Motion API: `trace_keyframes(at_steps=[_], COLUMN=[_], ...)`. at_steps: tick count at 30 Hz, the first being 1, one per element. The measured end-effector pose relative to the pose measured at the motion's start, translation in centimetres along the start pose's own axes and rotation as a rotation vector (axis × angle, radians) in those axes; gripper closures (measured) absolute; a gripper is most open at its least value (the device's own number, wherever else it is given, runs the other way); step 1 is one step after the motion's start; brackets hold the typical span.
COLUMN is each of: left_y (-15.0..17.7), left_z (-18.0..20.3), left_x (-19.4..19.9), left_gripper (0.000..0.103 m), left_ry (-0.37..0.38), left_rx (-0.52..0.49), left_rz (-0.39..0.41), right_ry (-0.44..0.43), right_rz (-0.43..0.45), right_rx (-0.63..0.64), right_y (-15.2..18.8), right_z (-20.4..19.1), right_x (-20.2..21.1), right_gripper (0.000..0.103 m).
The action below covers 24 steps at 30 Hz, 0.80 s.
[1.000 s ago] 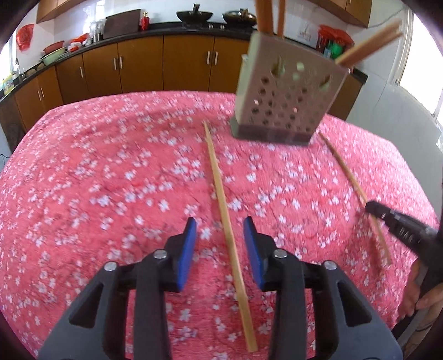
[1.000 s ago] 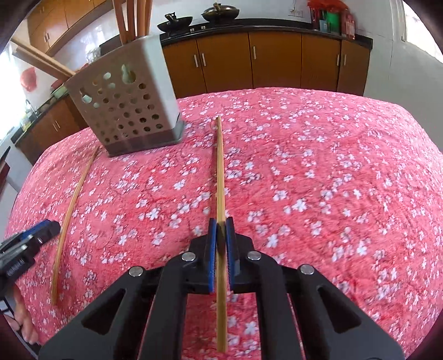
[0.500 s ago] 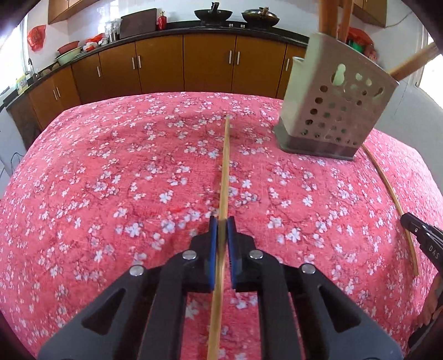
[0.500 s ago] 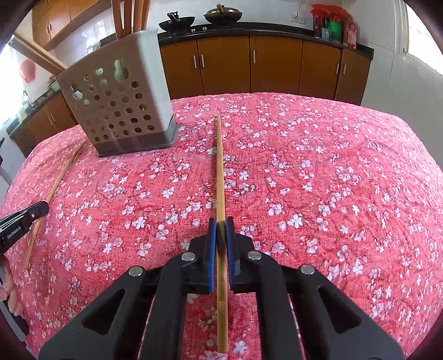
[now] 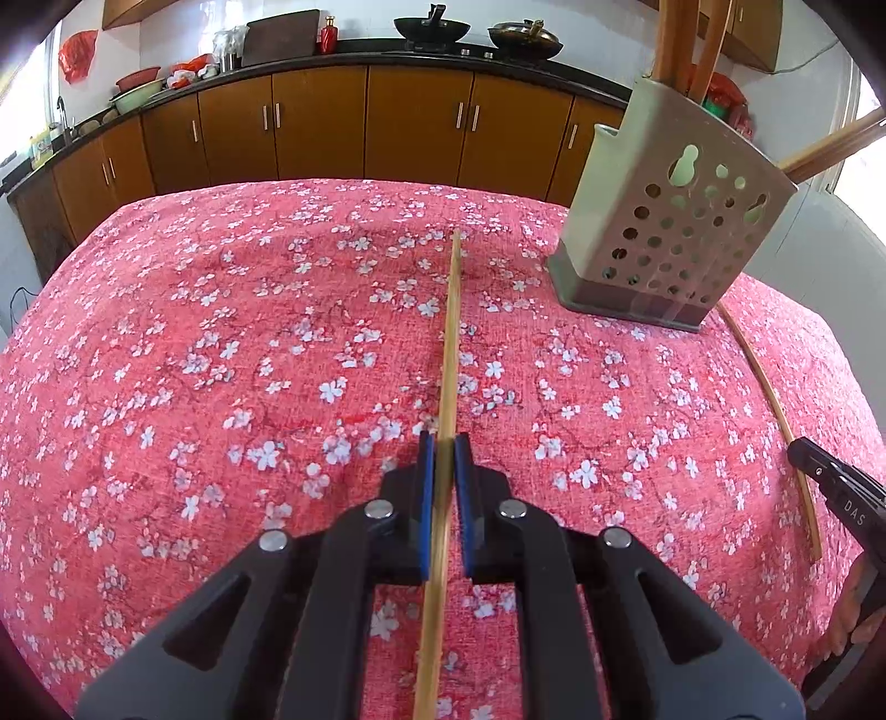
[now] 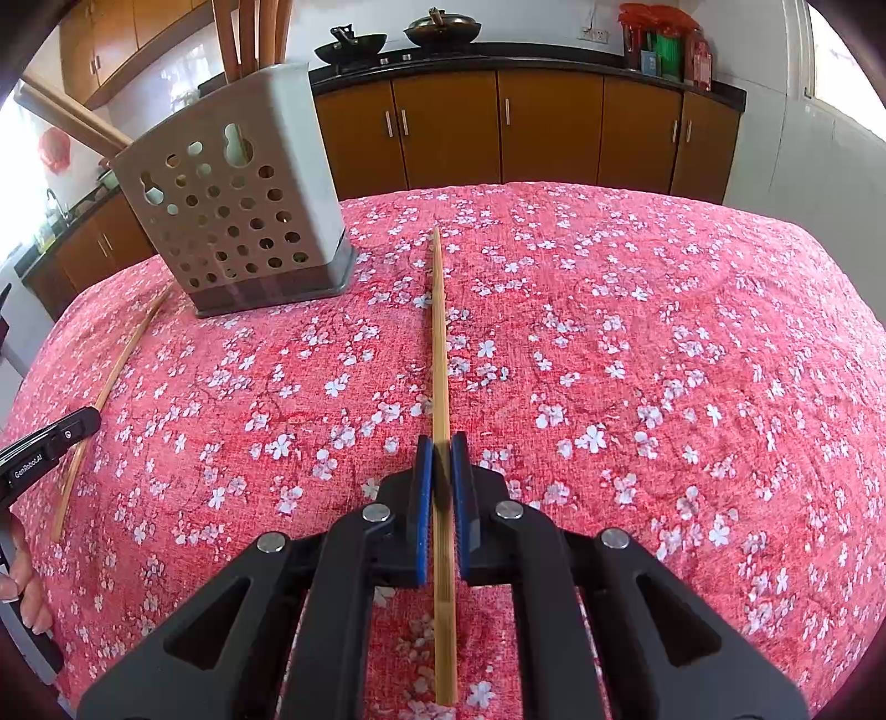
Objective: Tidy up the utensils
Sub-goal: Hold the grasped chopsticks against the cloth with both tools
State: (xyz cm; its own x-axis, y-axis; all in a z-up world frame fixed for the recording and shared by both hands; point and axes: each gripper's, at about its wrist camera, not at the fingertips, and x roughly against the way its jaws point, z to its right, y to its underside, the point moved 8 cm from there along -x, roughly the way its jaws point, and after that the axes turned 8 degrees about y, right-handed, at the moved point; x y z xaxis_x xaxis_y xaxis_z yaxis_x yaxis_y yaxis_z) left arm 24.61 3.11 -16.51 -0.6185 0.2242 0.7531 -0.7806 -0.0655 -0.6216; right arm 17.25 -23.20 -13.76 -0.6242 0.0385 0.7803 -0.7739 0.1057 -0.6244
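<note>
Left gripper [image 5: 441, 443]: my blue-padded fingers are clamped on a thin bamboo chopstick [image 5: 453, 310] lying on the desk, its tip running to the far side. Right gripper [image 6: 441, 443]: my fingers pinch a second chopstick [image 6: 438, 321] likewise. Desk: red cloth [image 5: 221, 360], woven, white blossom print. Holder [image 5: 675, 232]: beige perforated plastic, tapered, dark base, wooden utensils upright inside, standing far between both chopsticks.

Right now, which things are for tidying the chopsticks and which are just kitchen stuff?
For the job: left gripper, right gripper, each pinching a chopstick, and the holder.

Just lying about: woks, red bottle, basins.
</note>
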Motion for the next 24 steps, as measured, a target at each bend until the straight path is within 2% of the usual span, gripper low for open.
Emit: trace_keyframes(at_steps=[24], left_y=[0.05], left_z=[0.46], left_x=[0.03], left_gripper=[0.092], left_ry=[0.010], left_rx=[0.015], left_rz=[0.000], right_ry=[0.001], right_rz=[0.000], right_rx=[0.000], right_y=[-0.08], right_z=[-0.09], right_x=[0.25], right_gripper=[0.095])
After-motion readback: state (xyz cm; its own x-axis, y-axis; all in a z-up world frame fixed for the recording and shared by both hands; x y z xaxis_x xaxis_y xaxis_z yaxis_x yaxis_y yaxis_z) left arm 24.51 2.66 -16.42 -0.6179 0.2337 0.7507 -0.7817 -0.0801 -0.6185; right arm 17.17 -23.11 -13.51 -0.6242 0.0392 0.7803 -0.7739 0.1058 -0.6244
